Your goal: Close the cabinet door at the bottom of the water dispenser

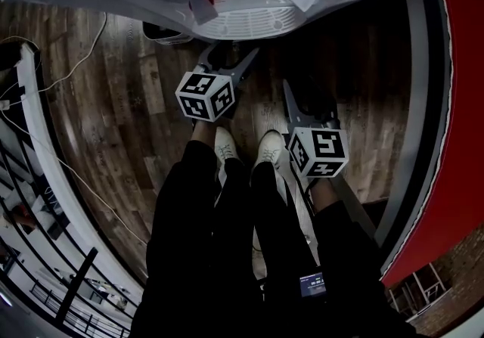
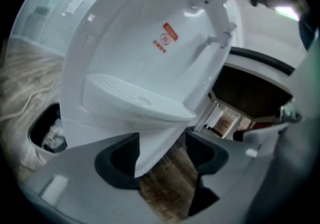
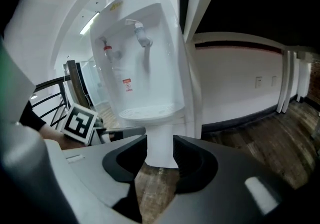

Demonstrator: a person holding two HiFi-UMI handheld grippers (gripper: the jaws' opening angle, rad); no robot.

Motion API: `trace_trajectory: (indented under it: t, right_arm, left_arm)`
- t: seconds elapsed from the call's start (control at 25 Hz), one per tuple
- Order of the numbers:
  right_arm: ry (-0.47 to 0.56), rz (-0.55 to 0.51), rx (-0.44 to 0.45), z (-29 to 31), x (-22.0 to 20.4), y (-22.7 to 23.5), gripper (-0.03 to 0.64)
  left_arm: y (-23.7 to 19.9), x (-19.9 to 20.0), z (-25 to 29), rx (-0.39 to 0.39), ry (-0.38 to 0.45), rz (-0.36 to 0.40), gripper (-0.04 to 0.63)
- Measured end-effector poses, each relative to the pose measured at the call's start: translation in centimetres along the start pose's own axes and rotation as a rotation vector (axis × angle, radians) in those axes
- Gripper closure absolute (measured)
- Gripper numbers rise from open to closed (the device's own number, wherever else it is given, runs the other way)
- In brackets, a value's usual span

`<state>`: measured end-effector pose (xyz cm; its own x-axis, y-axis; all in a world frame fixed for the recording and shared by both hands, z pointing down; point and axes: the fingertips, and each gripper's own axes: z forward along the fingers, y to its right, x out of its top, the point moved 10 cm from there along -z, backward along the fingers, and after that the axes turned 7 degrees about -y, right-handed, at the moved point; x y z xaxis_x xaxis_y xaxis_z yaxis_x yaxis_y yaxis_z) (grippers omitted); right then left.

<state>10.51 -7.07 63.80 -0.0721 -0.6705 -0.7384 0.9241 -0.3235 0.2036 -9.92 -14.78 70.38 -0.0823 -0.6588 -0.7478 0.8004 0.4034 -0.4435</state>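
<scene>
1. Head view: from above the person's legs, it looks steeply down at the wooden floor [image 1: 113, 102], with the water dispenser [image 1: 249, 11] close at 12 o'clock.
2. Left tool view: rolled sideways, very near the dispenser's drip tray [image 2: 140, 100].
3. Right tool view: upright and slightly farther back, it faces the same drip tray, with the left tool's marker cube [image 3: 80, 124] at 8 o'clock.

Your left gripper [image 2: 162, 160] had its jaws wide apart, gripping nothing. White water dispenser [image 2: 150, 67] filled the view, tilted, its lower corner showing in the gap over wood floor [image 2: 167, 188]. Ribbed drip tray [image 2: 135, 100], red label [image 2: 169, 35] and taps [image 2: 220, 37] were visible. Dark bin [image 2: 47, 128] sat left.
</scene>
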Motion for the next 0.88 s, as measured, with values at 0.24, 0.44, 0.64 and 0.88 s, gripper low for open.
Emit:
trace_trajectory:
  t: [0.24, 0.44, 0.64, 0.88]
  right_arm:
    - [0.053, -0.013, -0.036, -0.8, 0.9, 0.0, 0.538]
    - [0.088, -0.01, -0.033, -1.0, 1.3, -0.3, 0.617]
    - [0.072, -0.016, -0.048, -0.5, 1.1, -0.6, 0.617]
    - [0.068, -0.043, -0.031, -0.4, 1.7, -0.9, 0.618]
  left_arm:
    - [1.1, -1.8, -3.0, 0.107, 0.023, 0.173, 0.468]
    - [0.3, -1.5, -5.0, 0.199, 0.094, 0.115, 0.588]
    - [0.3, -0.7, -5.0, 0.198, 0.059, 0.177, 0.589]
    - [1.0, 0.7, -6.3, 0.163, 0.046, 0.331, 0.589]
